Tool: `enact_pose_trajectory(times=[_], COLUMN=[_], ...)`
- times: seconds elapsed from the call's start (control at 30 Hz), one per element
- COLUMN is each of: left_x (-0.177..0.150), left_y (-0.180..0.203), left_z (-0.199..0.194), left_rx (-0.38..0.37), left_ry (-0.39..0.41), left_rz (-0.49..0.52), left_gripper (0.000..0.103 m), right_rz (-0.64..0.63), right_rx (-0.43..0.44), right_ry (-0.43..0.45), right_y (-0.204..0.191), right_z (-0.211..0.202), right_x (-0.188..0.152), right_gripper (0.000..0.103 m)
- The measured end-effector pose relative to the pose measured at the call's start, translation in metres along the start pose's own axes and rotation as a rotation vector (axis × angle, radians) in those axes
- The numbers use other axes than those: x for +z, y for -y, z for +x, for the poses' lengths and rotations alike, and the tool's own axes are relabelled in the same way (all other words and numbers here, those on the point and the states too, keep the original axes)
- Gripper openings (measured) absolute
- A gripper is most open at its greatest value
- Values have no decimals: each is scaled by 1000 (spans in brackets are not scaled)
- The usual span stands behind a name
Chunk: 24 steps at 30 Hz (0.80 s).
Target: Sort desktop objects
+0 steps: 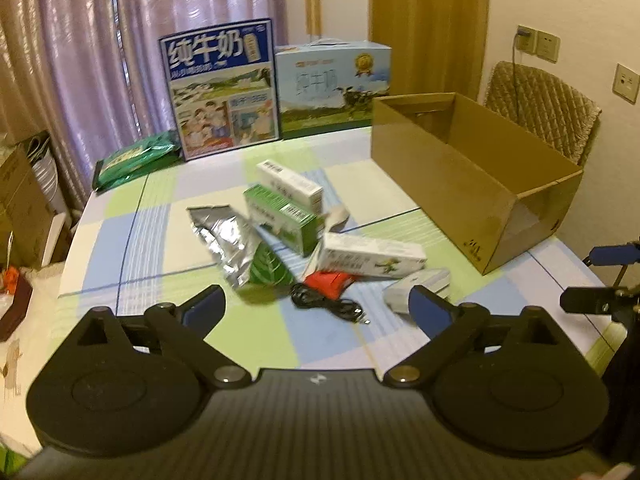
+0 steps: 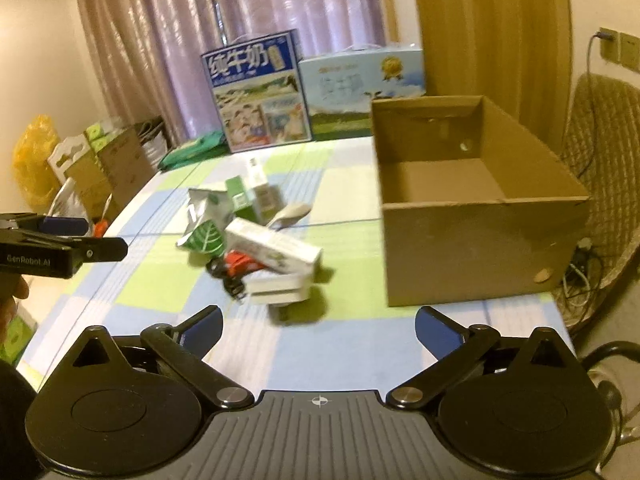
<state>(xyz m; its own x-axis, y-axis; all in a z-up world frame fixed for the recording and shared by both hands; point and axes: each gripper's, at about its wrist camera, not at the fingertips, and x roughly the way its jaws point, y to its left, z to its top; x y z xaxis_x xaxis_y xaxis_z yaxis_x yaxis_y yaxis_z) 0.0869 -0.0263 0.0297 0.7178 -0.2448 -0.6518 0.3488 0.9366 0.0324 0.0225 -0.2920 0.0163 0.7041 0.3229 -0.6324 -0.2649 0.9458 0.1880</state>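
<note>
A: Why are both grippers hanging back from the pile?

B: My read is that nothing has been picked yet. The left gripper [image 1: 316,304] has its jaws spread wide with nothing between them, and the right gripper [image 2: 318,328] stands the same way, wide and empty. Both hover above the near edge of the table [image 1: 120,240], facing the clutter.

A: And the things to sort?

B: They sit heaped mid-table: a foil bag [image 1: 224,240], a green box [image 1: 284,216] leaning on a white box [image 1: 290,184], a long carton [image 1: 372,258] lying across a red item [image 1: 330,282], a black cable [image 1: 324,304] and a small white block [image 1: 416,288] nearest the near edge.

A: Why the carton box there?

B: The cardboard box [image 2: 472,208] stands open-topped and empty toward the right edge, just beside the pile, so it is likely where things go; a short carry suits either hand.

A: What about the milk cases?

B: The two milk cases [image 1: 224,88] stand upright along the far edge, well apart from the heap, with a green pack [image 1: 134,158] at the far left corner. They look like background, though I can't be sure.

A: Best first pick?

B: Probably the white block; it lies closest and nothing rests on it.
</note>
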Motion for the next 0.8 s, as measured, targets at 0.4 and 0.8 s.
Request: enact_pose_trajectory(times=[0.4, 0.8], left_x=[-13, -23], left_y=[-16, -22], left_z=[28, 86], left_rx=[-18, -63], left_ry=[-61, -115], left_rz=[13, 25], left_gripper=[98, 98], right_rz=[-89, -120], right_rx=[11, 8], right_ry=[-37, -54], right_y=[-23, -29], right_z=[40, 101], right_x=[-5, -9], right_gripper=[101, 101])
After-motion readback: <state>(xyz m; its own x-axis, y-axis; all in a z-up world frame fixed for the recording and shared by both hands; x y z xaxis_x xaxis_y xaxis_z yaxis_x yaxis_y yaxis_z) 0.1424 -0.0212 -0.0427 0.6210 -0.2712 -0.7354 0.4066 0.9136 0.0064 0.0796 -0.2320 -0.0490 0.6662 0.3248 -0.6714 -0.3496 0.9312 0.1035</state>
